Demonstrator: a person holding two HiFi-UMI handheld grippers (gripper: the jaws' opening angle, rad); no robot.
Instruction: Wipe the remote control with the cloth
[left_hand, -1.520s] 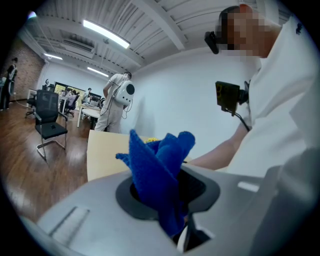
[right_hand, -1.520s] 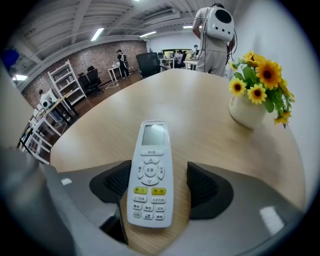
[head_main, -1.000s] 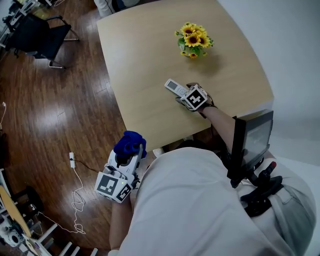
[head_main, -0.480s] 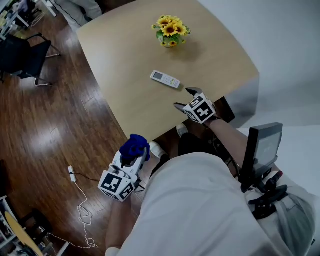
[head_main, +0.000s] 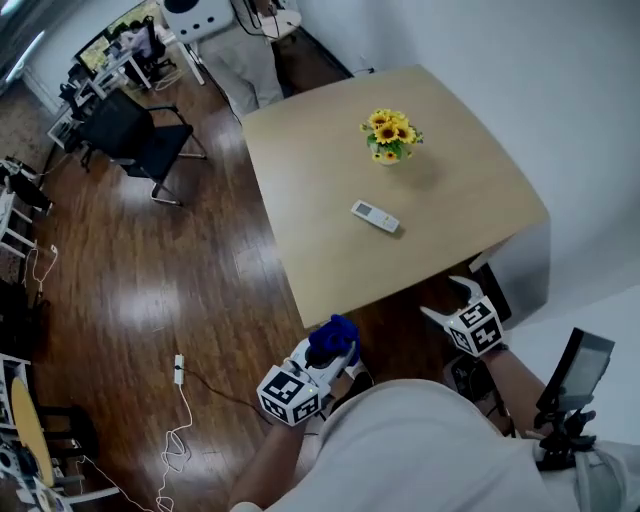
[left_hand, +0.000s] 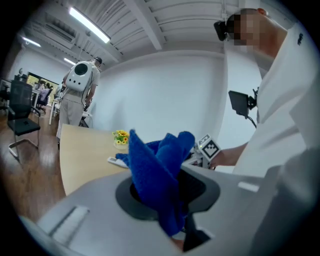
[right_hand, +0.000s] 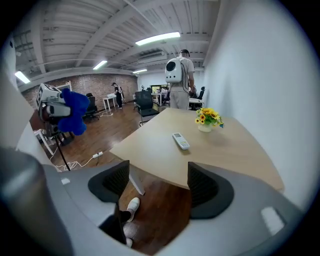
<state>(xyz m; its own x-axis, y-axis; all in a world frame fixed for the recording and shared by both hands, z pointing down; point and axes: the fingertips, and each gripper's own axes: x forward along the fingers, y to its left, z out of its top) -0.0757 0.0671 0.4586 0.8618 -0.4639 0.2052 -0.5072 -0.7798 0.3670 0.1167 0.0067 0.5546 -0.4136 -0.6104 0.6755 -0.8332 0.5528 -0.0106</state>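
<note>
1. Head view: the remote control (head_main: 375, 217) lies mid-way across the table (head_main: 300, 150), well apart from both grippers, which hang past the near edge. Wiping looks not yet begun.
2. Left gripper view: the left gripper (left_hand: 167, 196) is clamped on the bunched blue cloth (left_hand: 157, 165), ready for wiping.
3. Right gripper view: the right gripper (right_hand: 155, 182) gapes empty, probably free to steady the remote. At the far side, a vase (right_hand: 204, 128) holds sunflowers.

No text, label, brand or number can be read on anything.
</note>
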